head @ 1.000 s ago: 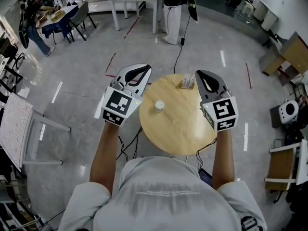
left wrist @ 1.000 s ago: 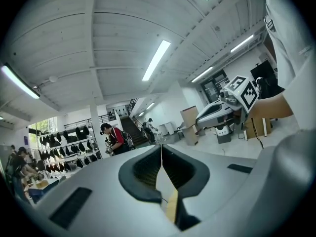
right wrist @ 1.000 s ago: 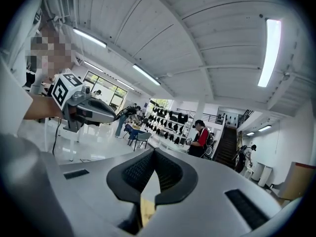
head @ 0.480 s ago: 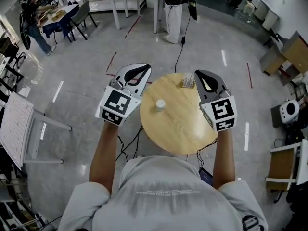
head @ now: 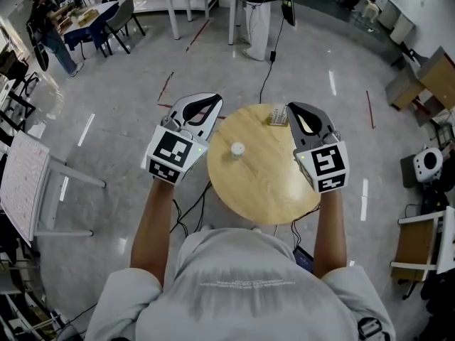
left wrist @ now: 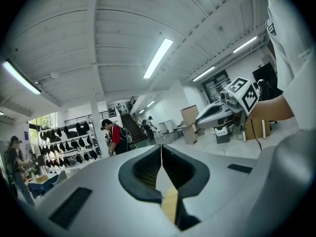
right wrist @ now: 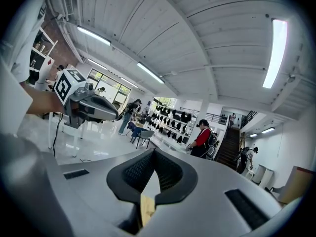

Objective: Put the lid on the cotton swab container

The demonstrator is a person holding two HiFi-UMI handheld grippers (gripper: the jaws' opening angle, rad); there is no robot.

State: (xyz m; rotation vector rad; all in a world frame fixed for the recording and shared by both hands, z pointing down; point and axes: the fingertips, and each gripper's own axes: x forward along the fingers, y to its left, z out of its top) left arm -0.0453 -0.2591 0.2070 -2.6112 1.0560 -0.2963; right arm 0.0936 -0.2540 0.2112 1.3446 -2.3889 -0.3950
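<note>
On the round wooden table (head: 263, 190) stands a small white round piece (head: 237, 150), left of centre. A clear cotton swab container (head: 277, 118) sits at the table's far edge. My left gripper (head: 210, 99) hovers over the table's left rim, left of the white piece, and points away from me. My right gripper (head: 294, 108) hovers just right of the container. In the left gripper view the left gripper (left wrist: 161, 149) is shut and holds nothing. The right gripper (right wrist: 154, 154) is likewise shut and holds nothing. Both gripper cameras look up at the ceiling, so neither shows the table objects.
The table stands alone on a shiny grey floor (head: 106, 119). A white panel on a stand (head: 25, 190) is at the left, cables (head: 188, 212) trail under the table, and desks with chairs (head: 106, 20) and people stand far back. Equipment and shelves (head: 426, 169) are at the right.
The head view has shifted slightly, so the table and both grippers sit a little higher in the frame. Neither gripper has moved relative to the table, and both stay shut.
</note>
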